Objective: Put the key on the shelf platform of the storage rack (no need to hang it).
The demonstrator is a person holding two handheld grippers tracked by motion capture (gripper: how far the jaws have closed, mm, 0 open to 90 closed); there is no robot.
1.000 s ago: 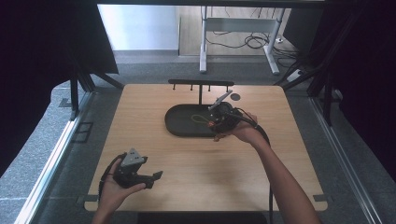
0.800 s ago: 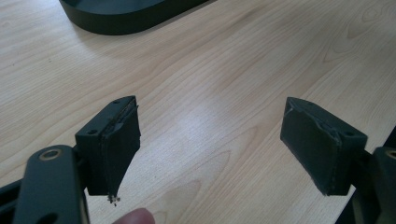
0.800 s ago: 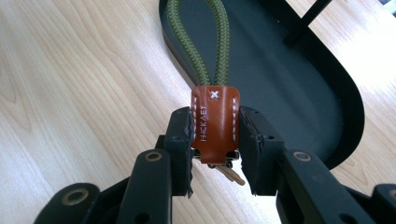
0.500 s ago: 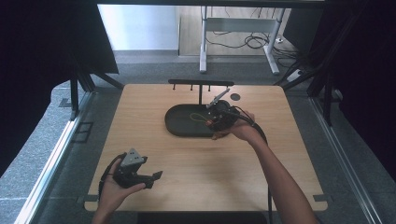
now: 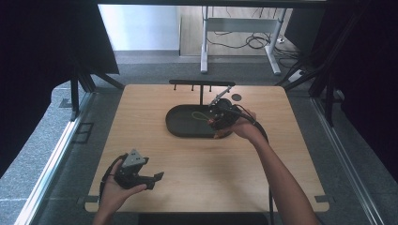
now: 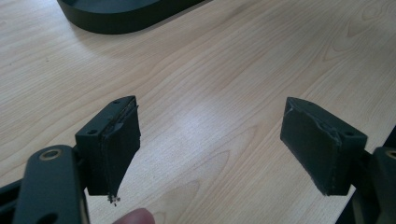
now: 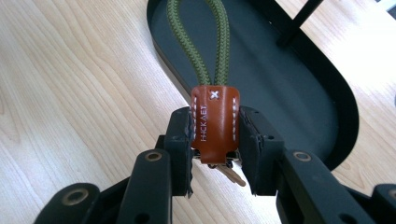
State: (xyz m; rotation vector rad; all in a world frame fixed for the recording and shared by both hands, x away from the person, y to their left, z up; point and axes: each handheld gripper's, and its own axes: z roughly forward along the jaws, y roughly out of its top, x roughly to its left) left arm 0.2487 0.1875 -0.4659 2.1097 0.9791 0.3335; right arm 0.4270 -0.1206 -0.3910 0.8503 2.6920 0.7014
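A key fob [image 7: 214, 122] of brown stitched leather with a green cord loop [image 7: 198, 44] sits clamped between the jaws of my right gripper [image 7: 215, 140]. In the high view that gripper [image 5: 217, 117] hovers over the right end of the black oval tray [image 5: 180, 126], the green loop [image 5: 199, 116] pointing left above it. A metal piece pokes out under the leather. My left gripper [image 5: 152, 180] rests near the table's front left, held in a hand, its jaws wide apart with bare wood between them [image 6: 210, 135].
A black rack with small hooks [image 5: 202, 84] stands behind the tray on a post. A small dark disc [image 5: 236, 97] lies at the back right of the wooden table [image 5: 263, 154]. The tray's edge [image 6: 116, 18] shows ahead of the left gripper.
My right gripper has shifted slightly left and nearer over the tray's right end with the fob in it. The left gripper has stayed put.
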